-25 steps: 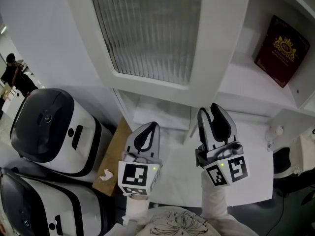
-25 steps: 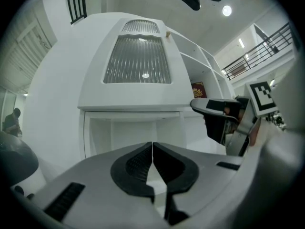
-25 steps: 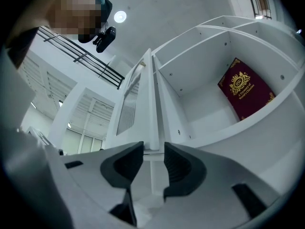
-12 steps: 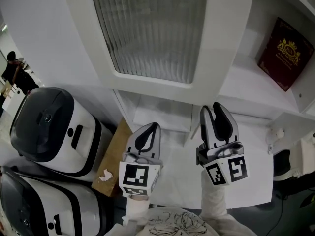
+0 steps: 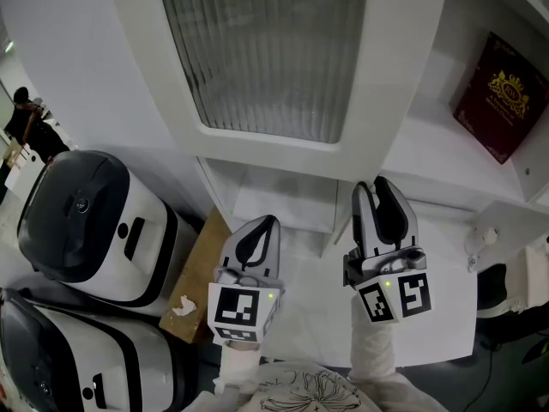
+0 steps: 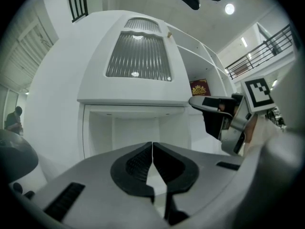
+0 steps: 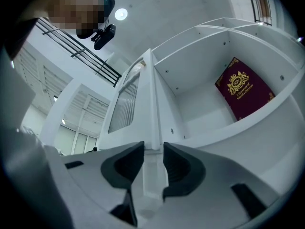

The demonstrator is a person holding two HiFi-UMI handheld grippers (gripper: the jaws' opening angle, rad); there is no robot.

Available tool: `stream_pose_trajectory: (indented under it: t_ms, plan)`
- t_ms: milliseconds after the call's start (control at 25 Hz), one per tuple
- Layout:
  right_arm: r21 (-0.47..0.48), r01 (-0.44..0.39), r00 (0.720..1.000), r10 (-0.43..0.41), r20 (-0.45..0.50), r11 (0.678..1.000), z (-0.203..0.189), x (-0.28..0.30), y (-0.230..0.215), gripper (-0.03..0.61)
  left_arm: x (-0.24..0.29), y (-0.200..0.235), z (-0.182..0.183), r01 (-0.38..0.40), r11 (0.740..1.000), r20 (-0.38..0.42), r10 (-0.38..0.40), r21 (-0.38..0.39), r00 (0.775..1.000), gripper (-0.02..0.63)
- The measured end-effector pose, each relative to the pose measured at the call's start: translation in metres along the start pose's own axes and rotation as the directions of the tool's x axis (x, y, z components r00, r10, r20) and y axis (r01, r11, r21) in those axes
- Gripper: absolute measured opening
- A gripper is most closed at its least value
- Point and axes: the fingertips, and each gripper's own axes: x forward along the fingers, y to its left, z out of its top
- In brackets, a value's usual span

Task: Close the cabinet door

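The white cabinet door (image 5: 266, 58) with a ribbed glass pane stands swung open, away from the shelves. My right gripper (image 5: 377, 187) points up at the door's lower free corner. In the right gripper view its jaws (image 7: 152, 149) straddle the door's thin edge (image 7: 151, 104) and are closing, with the pads beside that edge. My left gripper (image 5: 260, 226) hangs lower left of the door, shut with nothing in it (image 6: 152, 144). The left gripper view also shows the door (image 6: 138, 56) and the right gripper (image 6: 214, 113).
A dark red book (image 5: 500, 84) leans on the open shelf at the right. Two black-and-white machines (image 5: 86, 221) (image 5: 60, 359) stand at the left beside a brown board (image 5: 197, 273). The white counter (image 5: 317, 307) lies under both grippers. A person (image 5: 26, 127) stands far left.
The right gripper's jaws have drawn slightly closer together round the door's edge. Both hands stay almost in place, and the view has shifted a little.
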Motion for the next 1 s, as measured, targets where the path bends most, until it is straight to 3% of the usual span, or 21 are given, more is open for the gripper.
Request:
stream_pose_trajectory:
  t_ms: [1000]
  plan:
    - [-0.055, 0.085, 0.996, -0.085, 0.006, 0.995, -0.0030, 0.0060, -0.0045, 0.120, 0.0056, 0.0034, -0.0031, -0.003, 1.000, -0.001, 0.003, -0.002, 1.000, 0.005]
